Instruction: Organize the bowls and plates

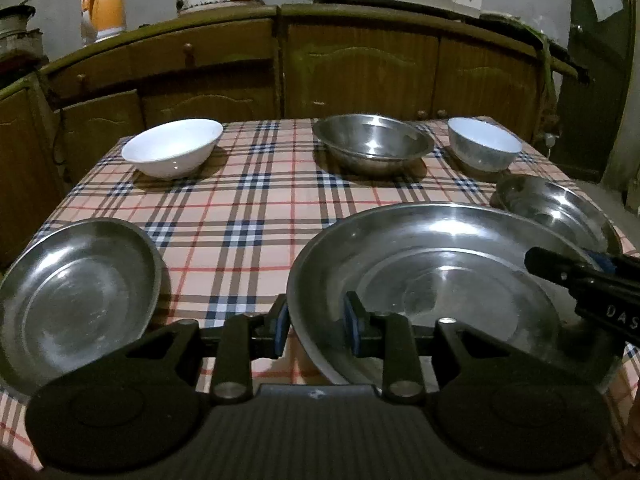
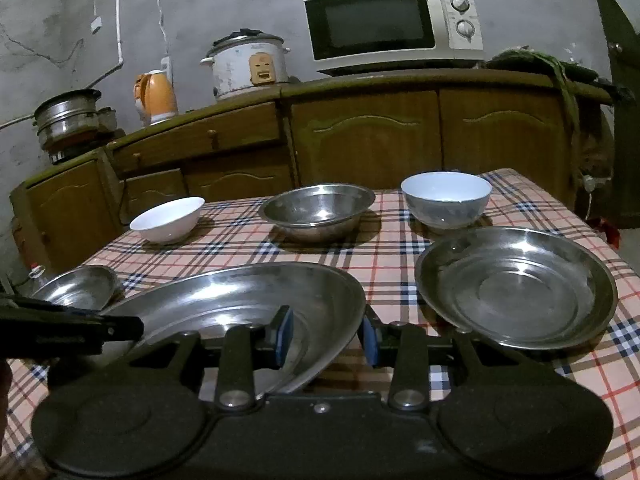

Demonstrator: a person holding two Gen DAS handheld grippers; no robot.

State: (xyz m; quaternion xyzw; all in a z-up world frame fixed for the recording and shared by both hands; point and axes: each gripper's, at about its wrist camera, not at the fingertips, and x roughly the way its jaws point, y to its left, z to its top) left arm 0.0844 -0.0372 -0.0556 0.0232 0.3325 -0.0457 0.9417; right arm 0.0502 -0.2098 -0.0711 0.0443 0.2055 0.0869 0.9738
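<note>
Large steel plate (image 1: 424, 280) sits at the near edge of the checked table (image 1: 248, 208), between the two smaller steel plates: one to its left (image 1: 76, 296), one to its right (image 2: 516, 284).

Step in hand, as I judge it: lift the large plate with both tools. I should seat both rims deep between the pads, close evenly, and raise it level so it does not tip or slide.

Left gripper (image 1: 316, 326): jaws partly spread, straddling the plate's left rim, one blue pad outside and one inside. Pads look just off the metal, though the view is too dim to be sure.

Right gripper (image 2: 326, 336): likewise spread across the right rim, not pinching yet.

Beyond, along the far side: white bowl (image 1: 172, 152), steel bowl (image 1: 372, 144), second white bowl (image 1: 484, 148).
</note>
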